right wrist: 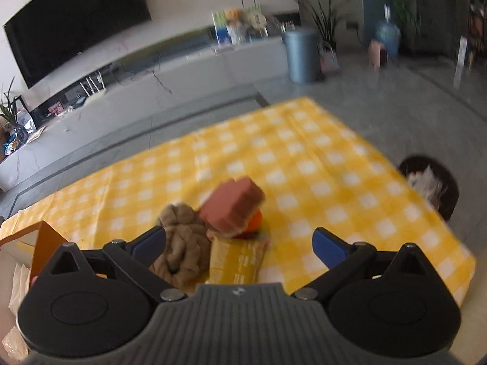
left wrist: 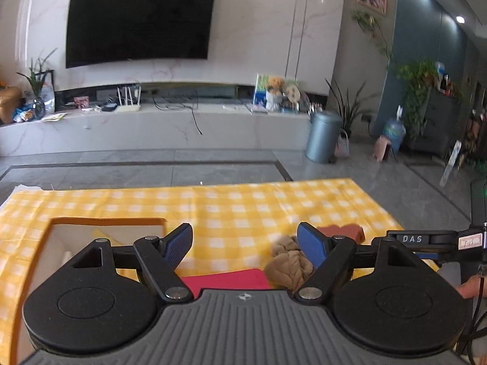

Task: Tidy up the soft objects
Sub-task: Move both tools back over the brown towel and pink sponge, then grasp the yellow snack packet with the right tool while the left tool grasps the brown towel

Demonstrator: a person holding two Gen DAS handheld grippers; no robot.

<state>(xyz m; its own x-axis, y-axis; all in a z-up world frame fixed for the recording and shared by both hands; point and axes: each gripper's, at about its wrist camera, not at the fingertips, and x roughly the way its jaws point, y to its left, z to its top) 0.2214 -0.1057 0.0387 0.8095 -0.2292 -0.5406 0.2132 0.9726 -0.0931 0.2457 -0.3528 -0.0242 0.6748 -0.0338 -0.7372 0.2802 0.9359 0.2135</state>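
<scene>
A pile of soft objects lies on the yellow checked tablecloth (right wrist: 304, 164): a crumpled tan cloth (right wrist: 182, 243), a reddish-brown sponge block (right wrist: 234, 206) leaning on an orange ball (right wrist: 255, 221), and a yellow packet (right wrist: 237, 261). My right gripper (right wrist: 240, 243) is open, just short of the pile, empty. In the left wrist view my left gripper (left wrist: 245, 243) is open and empty above the table. The tan cloth (left wrist: 289, 261) sits by its right finger, the brown sponge (left wrist: 341, 231) beyond, and a red flat piece (left wrist: 225, 278) lies under the jaws. An orange open box (left wrist: 106, 228) stands at the left.
The box also shows at the left edge of the right wrist view (right wrist: 45, 243). A dark bin with white paper (right wrist: 432, 185) stands on the floor right of the table. Beyond are a TV wall, a low bench and a grey trash can (left wrist: 322, 137).
</scene>
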